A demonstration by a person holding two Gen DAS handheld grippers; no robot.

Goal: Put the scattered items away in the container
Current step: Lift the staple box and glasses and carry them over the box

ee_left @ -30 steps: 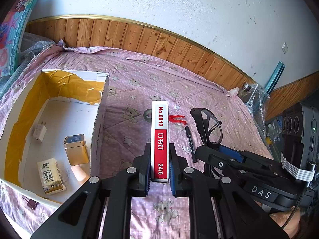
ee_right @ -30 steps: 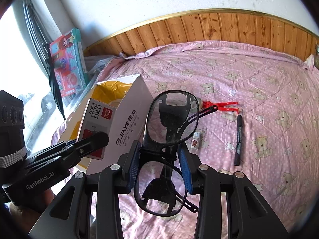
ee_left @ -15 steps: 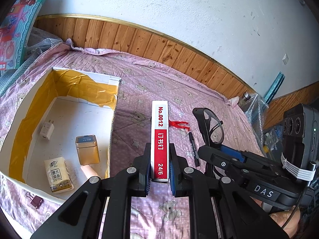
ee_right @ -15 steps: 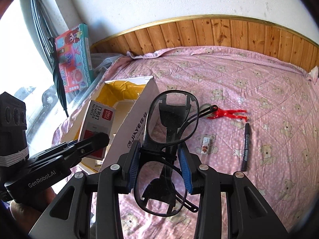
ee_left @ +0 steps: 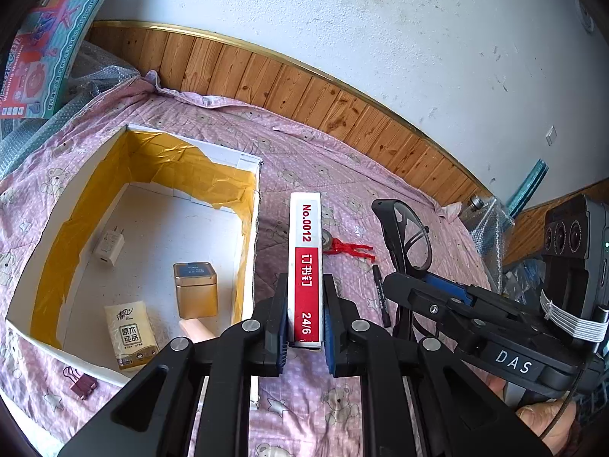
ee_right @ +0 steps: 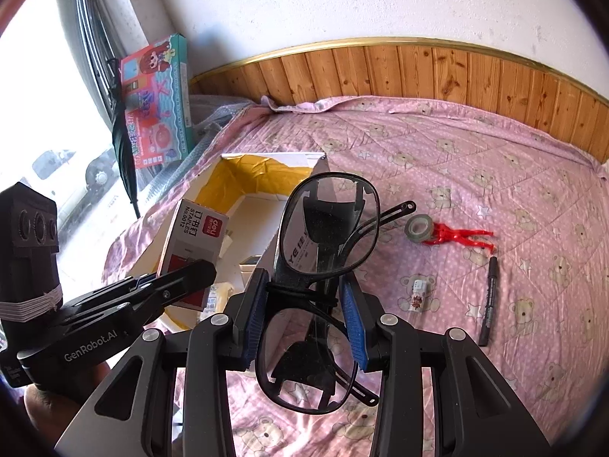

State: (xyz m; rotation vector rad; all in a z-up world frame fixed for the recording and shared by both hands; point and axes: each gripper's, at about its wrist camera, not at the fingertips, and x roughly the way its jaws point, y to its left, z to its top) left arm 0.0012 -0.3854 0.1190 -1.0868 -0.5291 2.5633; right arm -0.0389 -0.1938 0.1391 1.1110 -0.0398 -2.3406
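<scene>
Left claw (ee_left: pixel 304 320) pinches a staple box (ee_left: pixel 305 266) by its narrow faces, held above the bed just at 3 o'clock of the container (ee_left: pixel 249 236), not yet over its opening. Right claw (ee_right: pixel 304 304) is clamped on a pair of glasses (ee_right: pixel 327 228) at the bridge, one lens above the pads and one below, temples folded.

Risks, as judged:
- Staple box is gripped near one end only; a tilt toward the container could let it pivot or slip out short of the wall.
- Container's near wall is thin card; a knock from either claw could push it across the bedspread.
- Glasses are held on a slim frame; extra squeeze could bend it, and a temple could snag the rim on entry.
- Both claws are close together, so a collision is possible.

Container already holds a charger plug (ee_left: pixel 109 245), gold tin (ee_left: pixel 196 289) and tissue pack (ee_left: pixel 131 337).

Surface: bed with pink bear-print bedspread (ee_right: pixel 475 152), soft and quilted. Tape roll (ee_right: pixel 418 228), red clip (ee_right: pixel 456 237), marker (ee_right: pixel 488 301) and a small tube (ee_right: pixel 417 294) lie at 2–3 o'clock of the right claw.

Room: wood wainscot, white plaster wall, bright window at 9 o'clock.
</scene>
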